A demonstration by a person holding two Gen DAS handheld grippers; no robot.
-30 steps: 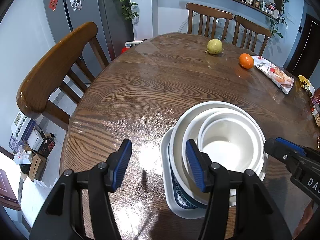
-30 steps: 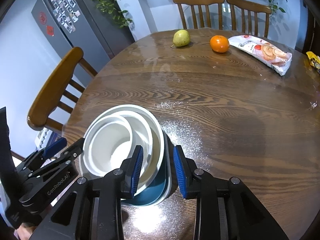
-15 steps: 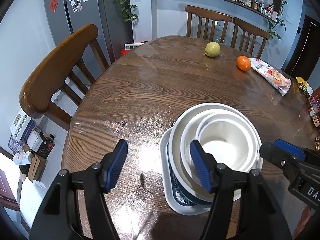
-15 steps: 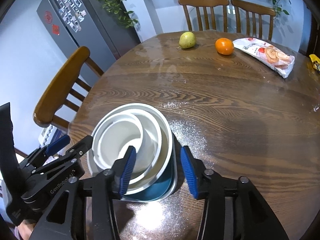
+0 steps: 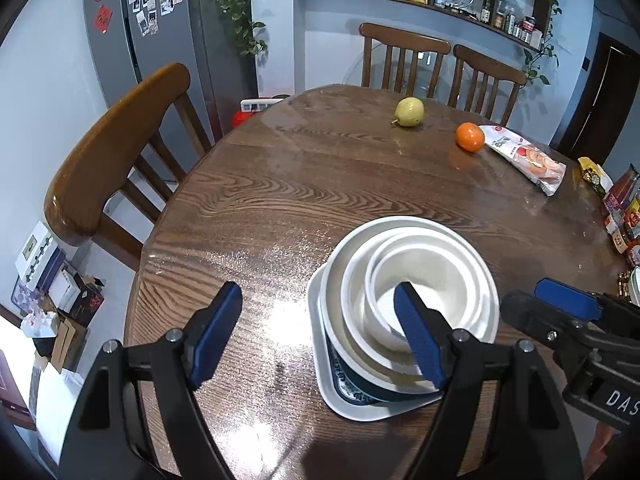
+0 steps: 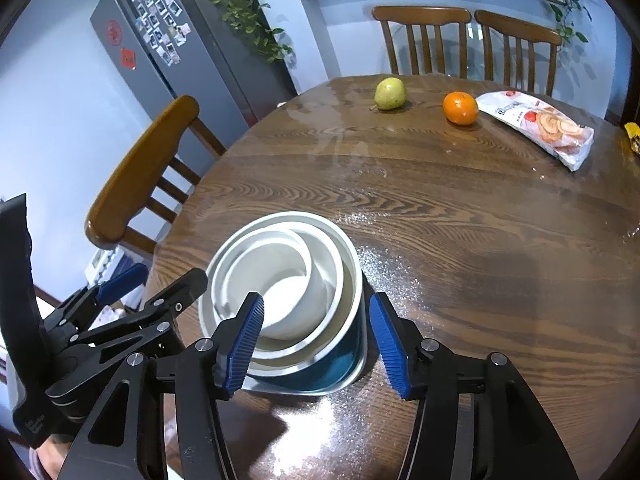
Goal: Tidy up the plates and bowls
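The left hand-held gripper point(image 5: 318, 336) is spreading its jaws, already wide; its right pad sits in front of the stack of bowls point(image 5: 416, 292), and nothing is pinched between them. The right hand-held gripper point(image 6: 316, 340) is also opening, its pads straddling the stack's near rim without pressing it. The stack stands on a white plate point(image 5: 360, 410) on the tabletop point(image 5: 280, 184) just ahead of both. Whether any pad touches the rim is unclear. Farther ahead lie a pear point(image 5: 409, 111) and an orange point(image 5: 470, 136).

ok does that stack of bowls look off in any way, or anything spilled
Nothing spilled or broken. The one oddity: the smallest white bowl sits off-centre in the nested stack, crowded toward one side and seemingly a bit tilted. The square plate underneath lies flat on the table.
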